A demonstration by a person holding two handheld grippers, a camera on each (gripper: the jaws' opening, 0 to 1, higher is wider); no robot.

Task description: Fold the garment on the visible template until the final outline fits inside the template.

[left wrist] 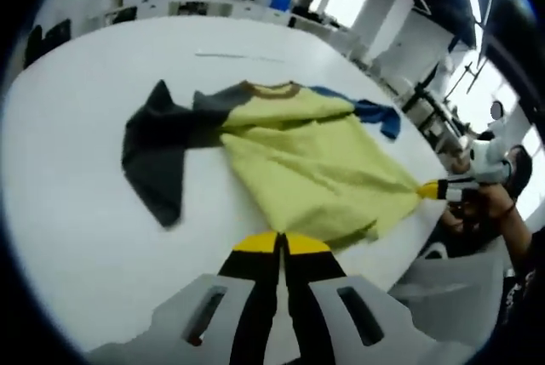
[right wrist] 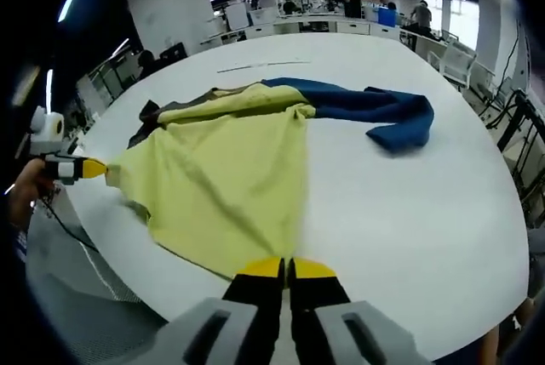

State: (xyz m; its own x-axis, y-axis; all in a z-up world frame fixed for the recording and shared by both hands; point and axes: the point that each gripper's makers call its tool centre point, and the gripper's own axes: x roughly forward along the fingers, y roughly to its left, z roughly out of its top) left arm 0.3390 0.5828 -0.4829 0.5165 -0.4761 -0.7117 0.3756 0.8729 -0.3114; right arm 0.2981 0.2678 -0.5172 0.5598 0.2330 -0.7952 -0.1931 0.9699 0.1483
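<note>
One garment [left wrist: 298, 161] on white table [left wrist: 77, 212] | two grippers: left [left wrist: 281, 242] fingers clamped on hem | right [right wrist: 288, 267] likewise.

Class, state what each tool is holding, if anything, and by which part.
The left tool and the right tool each pinch the yellow garment by its bottom hem, one corner each.

No text, label, brand, number or sign is showing clearly enough to read, neither on the garment [left wrist: 298, 148] lying ahead of each hand-held gripper nor on the white surface [right wrist: 400, 203] carrying it.
</note>
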